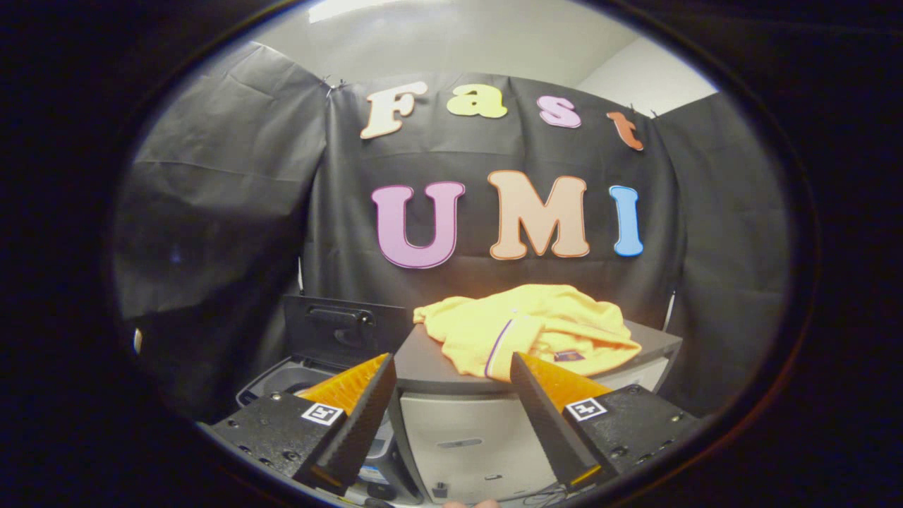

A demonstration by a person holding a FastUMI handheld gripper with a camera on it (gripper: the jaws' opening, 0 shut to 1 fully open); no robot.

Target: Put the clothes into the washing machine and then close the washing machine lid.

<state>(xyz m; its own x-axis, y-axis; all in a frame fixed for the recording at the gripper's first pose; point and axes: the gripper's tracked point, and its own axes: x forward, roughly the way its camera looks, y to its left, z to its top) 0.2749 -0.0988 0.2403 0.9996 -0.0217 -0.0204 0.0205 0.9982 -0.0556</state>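
Note:
A crumpled yellow garment with a purple trim lies on the dark top of a grey cabinet, just beyond my fingertips. My gripper stands open in front of the cabinet's near edge, nothing between its fingers. The right fingertip is close to the garment's near hem. To the left and lower sits the washing machine, its dark lid raised upright behind the opening. My left finger hides most of the drum opening.
The cabinet has a pale front panel below its top, straight ahead between my fingers. The booth's black cloth wall closes in behind and on both sides. The washing machine's control panel sits low beside the left finger.

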